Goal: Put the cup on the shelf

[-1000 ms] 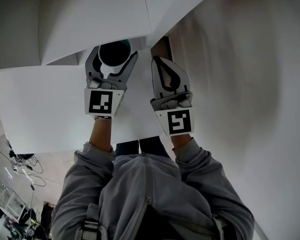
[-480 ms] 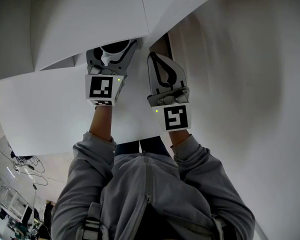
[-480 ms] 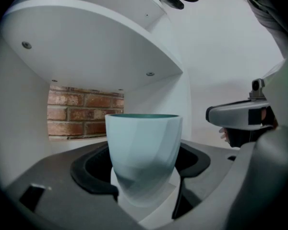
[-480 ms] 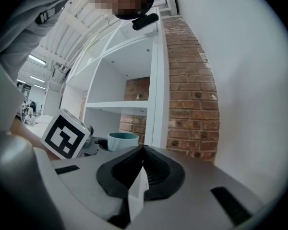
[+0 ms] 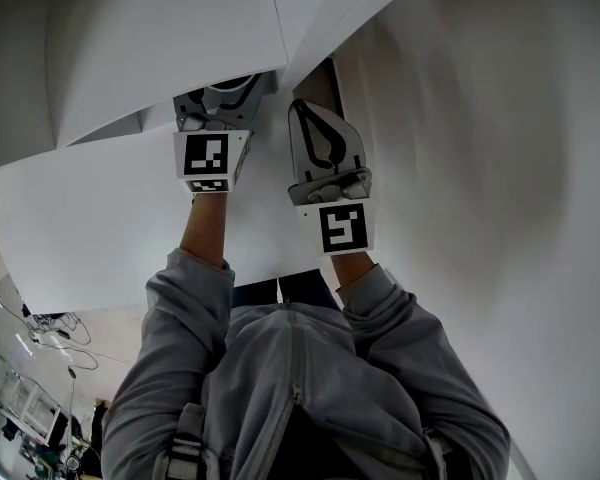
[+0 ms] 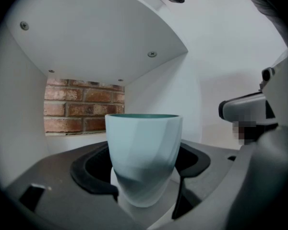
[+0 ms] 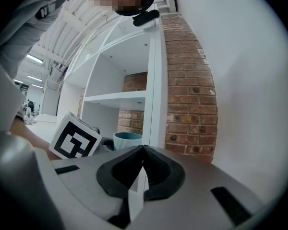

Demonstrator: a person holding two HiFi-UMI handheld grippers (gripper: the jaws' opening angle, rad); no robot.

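Left claw (image 5: 218, 108) is clamped round the pale blue cup (image 6: 144, 147), jaws set wide, dark curved pads hugging its lower half. Cup's upright, teal inside, rim level. Right claw (image 7: 143, 153) is pinched closed on nothing, tips meeting, just beside the left one & outside the unit.

Progress, as we judge it: pickup & carry are done. Cup is at the mouth of a white shelf (image 6: 101, 37) compartment; in the head view the left claw's nose is tucked under the top board. We can't tell if the base touches the compartment floor yet, since the claw's own body hides it. Left to do: lower till it sits, let go, back straight out.

Room & edges:
- Top board is well above the rim, so no snag there.
- Side panel (image 6: 19, 109) stands on the left, another on the right. Cup looks nearer the right one, so we'd keep the wide jaws centred when they spread.
- Back looks open onto a brick wall (image 6: 81, 109). Nothing obvious to stop a deep push, so best set down near the front.
- Right claw sits btwn the unit's front upright (image 7: 151, 80) & the plain white wall (image 5: 480, 168). It's tight there but out of the cup's path.
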